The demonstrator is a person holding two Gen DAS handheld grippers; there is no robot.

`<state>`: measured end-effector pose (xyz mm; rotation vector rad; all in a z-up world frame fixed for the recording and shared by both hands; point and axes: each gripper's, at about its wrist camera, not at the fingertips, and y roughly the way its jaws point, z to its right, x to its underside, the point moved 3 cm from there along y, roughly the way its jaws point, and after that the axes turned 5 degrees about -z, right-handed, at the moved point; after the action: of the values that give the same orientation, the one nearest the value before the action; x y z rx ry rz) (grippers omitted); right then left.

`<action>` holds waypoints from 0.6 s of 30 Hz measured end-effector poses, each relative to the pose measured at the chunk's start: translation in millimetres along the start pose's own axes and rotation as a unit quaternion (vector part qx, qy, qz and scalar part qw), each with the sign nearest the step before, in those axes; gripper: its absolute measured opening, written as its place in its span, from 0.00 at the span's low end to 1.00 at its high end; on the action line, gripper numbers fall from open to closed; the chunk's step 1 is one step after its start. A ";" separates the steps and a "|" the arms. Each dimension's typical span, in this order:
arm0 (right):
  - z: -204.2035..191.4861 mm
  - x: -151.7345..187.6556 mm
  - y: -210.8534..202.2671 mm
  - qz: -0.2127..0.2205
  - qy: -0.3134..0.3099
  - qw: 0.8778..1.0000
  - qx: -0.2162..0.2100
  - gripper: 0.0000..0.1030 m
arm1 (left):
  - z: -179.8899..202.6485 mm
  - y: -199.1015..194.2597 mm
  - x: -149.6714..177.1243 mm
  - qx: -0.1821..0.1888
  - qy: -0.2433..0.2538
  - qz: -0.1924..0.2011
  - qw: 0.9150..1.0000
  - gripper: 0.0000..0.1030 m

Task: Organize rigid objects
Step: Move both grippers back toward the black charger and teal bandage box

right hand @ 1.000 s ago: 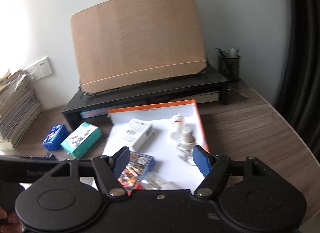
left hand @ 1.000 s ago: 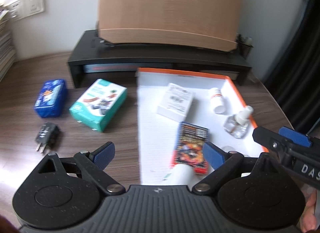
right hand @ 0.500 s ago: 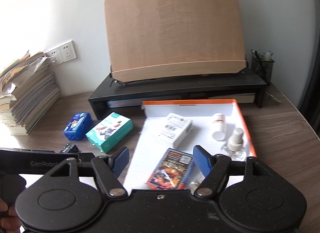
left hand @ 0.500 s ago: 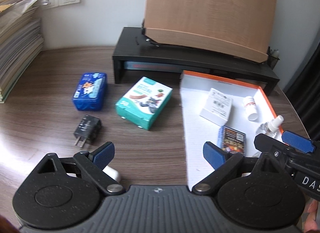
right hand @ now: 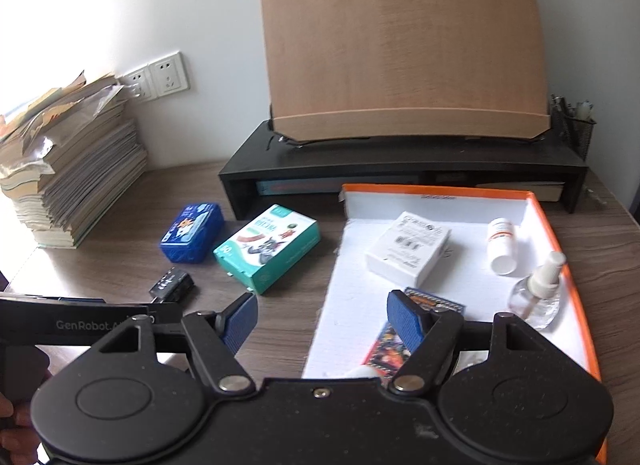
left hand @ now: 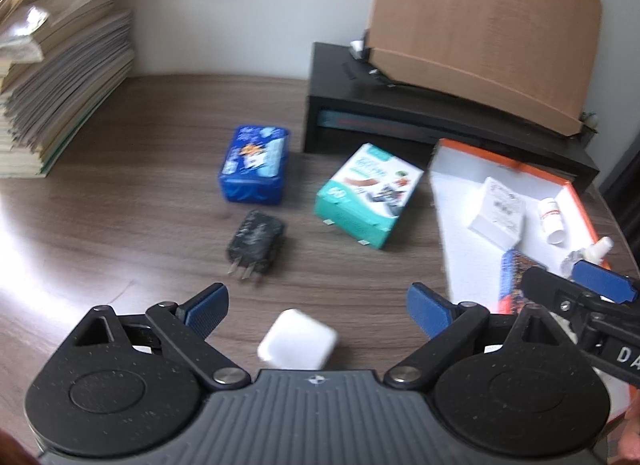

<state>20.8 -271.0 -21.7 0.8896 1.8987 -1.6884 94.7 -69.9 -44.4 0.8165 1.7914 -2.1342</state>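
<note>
My left gripper (left hand: 318, 305) is open above the wooden desk, and a small white cube (left hand: 298, 339) lies between its fingers without touching either pad. Ahead of it lie a black plug adapter (left hand: 256, 243), a blue box (left hand: 254, 163) and a teal box (left hand: 370, 195). My right gripper (right hand: 323, 319) is open with nothing in it, over the left edge of the orange-rimmed white tray (right hand: 440, 190). The tray holds a white box (right hand: 408, 247), a small white bottle (right hand: 502, 245), a clear spray bottle (right hand: 538, 293) and a colourful card pack (right hand: 444, 303).
A tall stack of books (right hand: 76, 181) stands at the desk's left under the wall sockets (right hand: 160, 77). At the back, a black riser (right hand: 400, 163) carries a leaning wooden board (right hand: 400, 45), with a mesh pen holder (right hand: 576, 131) at its right end.
Both grippers have moved left from over the tray towards the loose items on the desk. The book stack and the white cube have come into the left wrist view. Both grippers stay open.
</note>
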 end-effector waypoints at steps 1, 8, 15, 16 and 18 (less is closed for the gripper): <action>-2.5 0.4 2.1 -0.002 -0.001 1.000 -0.002 0.82 | -4.6 0.6 0.7 -0.004 -0.002 -0.001 1.000 0.96; -18.9 5.7 17.3 -0.019 -0.004 1.000 -0.016 0.83 | -41.0 5.6 3.8 -0.025 -0.024 -0.010 0.999 0.96; -38.3 14.9 29.0 -0.038 -0.018 0.999 -0.023 0.83 | -65.8 12.8 3.7 -0.035 -0.039 -0.016 0.998 0.96; -40.0 15.7 30.2 -0.040 -0.018 0.999 -0.024 0.83 | -66.9 14.1 3.0 -0.034 -0.037 -0.016 0.999 0.96; -42.7 16.4 32.7 -0.043 -0.019 0.999 -0.022 0.83 | -67.8 17.9 0.4 -0.033 -0.029 -0.015 0.999 0.96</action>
<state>36.6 -224.6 -49.5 0.7652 1.9667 -1.6929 121.4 -8.7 -65.8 0.7085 1.8442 -2.0824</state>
